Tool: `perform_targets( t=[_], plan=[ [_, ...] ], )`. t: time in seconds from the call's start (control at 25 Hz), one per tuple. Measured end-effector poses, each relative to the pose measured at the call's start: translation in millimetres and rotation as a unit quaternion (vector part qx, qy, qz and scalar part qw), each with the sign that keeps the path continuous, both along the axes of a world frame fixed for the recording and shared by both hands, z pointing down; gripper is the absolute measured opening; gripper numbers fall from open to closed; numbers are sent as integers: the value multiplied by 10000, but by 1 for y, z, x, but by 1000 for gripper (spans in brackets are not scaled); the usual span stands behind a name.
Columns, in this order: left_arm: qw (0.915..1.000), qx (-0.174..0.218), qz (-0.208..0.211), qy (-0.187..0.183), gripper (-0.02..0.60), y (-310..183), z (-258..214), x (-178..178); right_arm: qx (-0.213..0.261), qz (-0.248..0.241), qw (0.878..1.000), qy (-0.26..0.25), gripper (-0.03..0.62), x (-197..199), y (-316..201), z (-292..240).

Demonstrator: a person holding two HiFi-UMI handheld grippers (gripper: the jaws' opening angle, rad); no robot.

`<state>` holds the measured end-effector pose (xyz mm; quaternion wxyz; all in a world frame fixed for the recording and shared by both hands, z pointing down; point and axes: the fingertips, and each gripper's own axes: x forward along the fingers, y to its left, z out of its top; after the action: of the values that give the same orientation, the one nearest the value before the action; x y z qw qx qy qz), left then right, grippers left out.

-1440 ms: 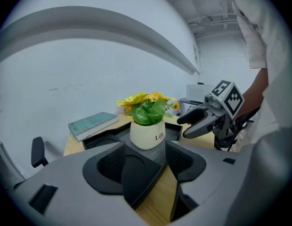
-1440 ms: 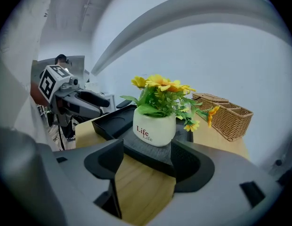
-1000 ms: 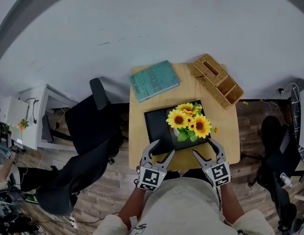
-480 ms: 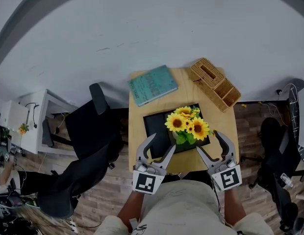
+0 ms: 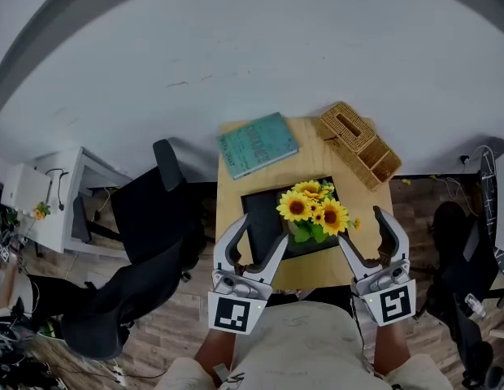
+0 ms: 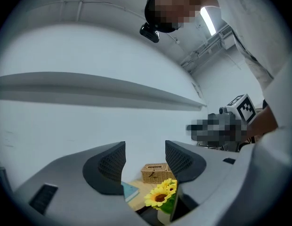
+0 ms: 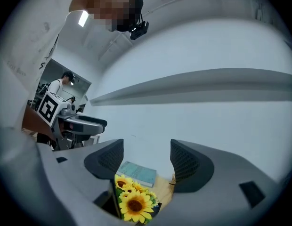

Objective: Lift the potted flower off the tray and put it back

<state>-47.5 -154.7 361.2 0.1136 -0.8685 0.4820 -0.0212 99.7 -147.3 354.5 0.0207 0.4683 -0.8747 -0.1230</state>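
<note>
The potted sunflowers [image 5: 314, 210] stand on the right part of the black tray [image 5: 262, 215], on a small wooden table [image 5: 232, 171]. My left gripper [image 5: 258, 240] hangs open in front of the tray's near left edge, holding nothing. My right gripper [image 5: 362, 227] is open too, just right of the flowers and clear of them. In the left gripper view the open jaws [image 6: 145, 160] frame the sunflowers [image 6: 160, 197] low down. The right gripper view shows its open jaws [image 7: 146, 161] above the sunflowers [image 7: 134, 203]. The pot itself is mostly hidden by blooms.
A teal book [image 5: 257, 142] lies at the table's far left and a wicker box [image 5: 359, 143] at its far right. A black office chair [image 5: 153, 218] stands left of the table and another chair [image 5: 455, 242] to the right. A white wall is behind.
Both grippers have risen toward the camera and spread slightly apart, staying open. The potted flower and tray have not moved.
</note>
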Motion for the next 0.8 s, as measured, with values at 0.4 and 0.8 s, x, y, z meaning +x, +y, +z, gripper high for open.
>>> perform_targets(
  t=[0.4,0.8],
  plan=[
    [9999,-94,49,-130,270,2,7,2,-12,18,9999,-121,311,0,0,0],
    [10000,-31,18,-16,50,3,7,-4,-186,224,9995,-120,73,0,-6,8]
  ],
)
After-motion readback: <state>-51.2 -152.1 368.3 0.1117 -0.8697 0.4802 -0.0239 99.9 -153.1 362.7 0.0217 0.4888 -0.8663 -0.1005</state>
